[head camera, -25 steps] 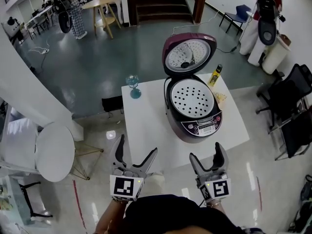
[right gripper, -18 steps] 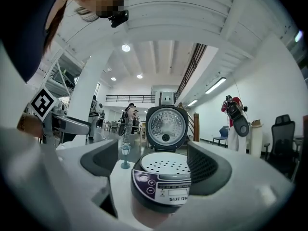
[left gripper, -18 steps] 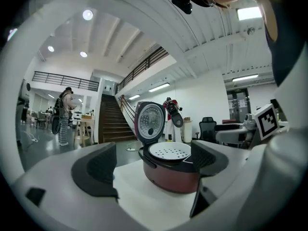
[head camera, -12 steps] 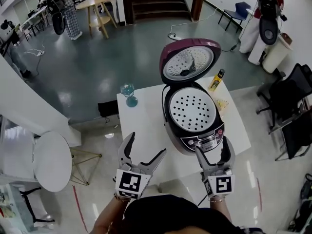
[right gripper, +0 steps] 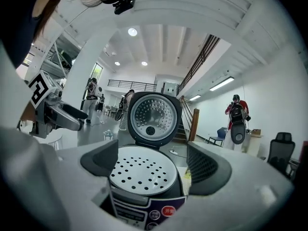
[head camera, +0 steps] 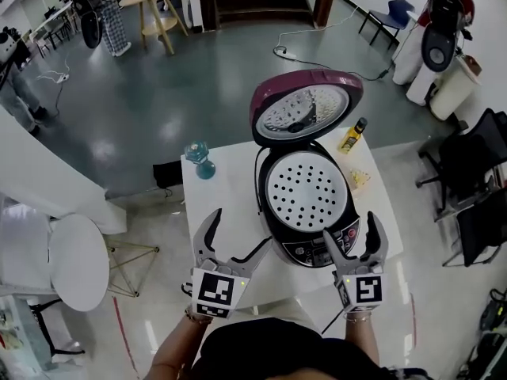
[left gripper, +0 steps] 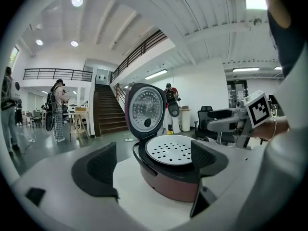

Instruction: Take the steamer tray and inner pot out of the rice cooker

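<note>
A maroon rice cooker (head camera: 305, 212) stands on the white table (head camera: 230, 204) with its lid (head camera: 307, 108) raised. The white perforated steamer tray (head camera: 306, 191) lies in its mouth; the inner pot beneath is hidden. My left gripper (head camera: 235, 240) is open at the cooker's front left, near the table's front edge. My right gripper (head camera: 353, 238) is open just by the control panel (head camera: 315, 253) at the front right. The left gripper view shows the tray (left gripper: 170, 149) between the wide jaws. In the right gripper view the tray (right gripper: 141, 173) sits close ahead.
A blue glass (head camera: 199, 158) stands at the table's far left corner. A yellow bottle (head camera: 352, 136) and a small packet (head camera: 358, 178) lie to the right of the cooker. A round white chair (head camera: 67, 260) is to the left, black office chairs (head camera: 475, 165) to the right.
Both grippers have come forward toward the cooker, which now sits closer in the head view. Both stay open.
</note>
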### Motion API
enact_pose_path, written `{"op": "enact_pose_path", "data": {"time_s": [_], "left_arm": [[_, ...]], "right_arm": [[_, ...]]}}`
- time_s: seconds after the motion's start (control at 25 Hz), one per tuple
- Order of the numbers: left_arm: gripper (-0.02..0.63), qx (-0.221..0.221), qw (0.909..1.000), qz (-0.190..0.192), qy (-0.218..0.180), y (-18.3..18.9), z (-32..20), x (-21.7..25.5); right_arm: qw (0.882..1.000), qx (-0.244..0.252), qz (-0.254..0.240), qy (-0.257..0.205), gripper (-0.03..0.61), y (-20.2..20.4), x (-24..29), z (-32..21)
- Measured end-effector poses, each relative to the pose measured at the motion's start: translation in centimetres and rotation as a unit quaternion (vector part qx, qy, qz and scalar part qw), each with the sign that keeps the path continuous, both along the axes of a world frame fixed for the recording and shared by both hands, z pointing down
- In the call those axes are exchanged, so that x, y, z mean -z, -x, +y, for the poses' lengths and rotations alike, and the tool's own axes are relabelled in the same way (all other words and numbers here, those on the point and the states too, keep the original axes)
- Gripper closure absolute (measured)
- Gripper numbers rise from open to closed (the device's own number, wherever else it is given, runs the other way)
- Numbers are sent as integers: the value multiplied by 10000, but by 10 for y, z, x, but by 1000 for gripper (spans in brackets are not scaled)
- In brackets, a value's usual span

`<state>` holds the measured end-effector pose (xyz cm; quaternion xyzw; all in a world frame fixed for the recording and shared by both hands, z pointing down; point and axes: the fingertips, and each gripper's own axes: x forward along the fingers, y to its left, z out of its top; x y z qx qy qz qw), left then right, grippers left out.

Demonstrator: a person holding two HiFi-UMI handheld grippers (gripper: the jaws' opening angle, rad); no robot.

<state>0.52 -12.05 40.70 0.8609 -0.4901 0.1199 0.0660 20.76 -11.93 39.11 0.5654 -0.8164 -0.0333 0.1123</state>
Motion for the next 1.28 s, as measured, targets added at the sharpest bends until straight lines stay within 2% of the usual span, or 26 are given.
{"op": "enact_pose_path", "data": {"time_s": [0.12,0.24,0.36,0.44,0.64,0.84,1.0,1.12,1.2,1.24,1.28], "left_arm": [[133,-16,9995,-164,282,-12,-20,-8],[133,-2,9978,-381,537,-27,-36,-18],[133,5,9941,-737,796,-35,-54,-30],[133,-5,9916,-903,931,-43,-67,-36],[133,-12,9857,-1202,1184,-54,-95,-49],[133,-253,9644,-2123,1554,-62,-115,-78],[133,-346,9555,-2263,1859,-67,-128,-93],[135,-449,9385,-2657,2159,-62,-131,-108],[137,-478,9299,-2901,2210,-60,-135,-112],[147,-456,9298,-2938,2171,-60,-138,-112],[235,-410,9315,-2928,2118,-60,-142,-111]], "right_arm": [[9997,142,169,110,137,-7,2,-26],[9976,174,415,526,137,-16,-3,-48],[9960,263,464,712,137,-21,-13,-70],[9916,344,737,1006,137,-26,-25,-84],[9684,674,1555,1830,137,-32,-63,-111],[9407,947,2141,2453,137,-33,-97,-133],[9225,1104,2627,2605,137,-35,-112,-149],[9014,1312,2942,2895,137,-35,-129,-154],[8874,1428,3090,3109,137,-36,-138,-157],[8833,1502,3078,3202,137,-36,-141,-158],[8808,1588,3022,3282,137,-34,-144,-160]]}}
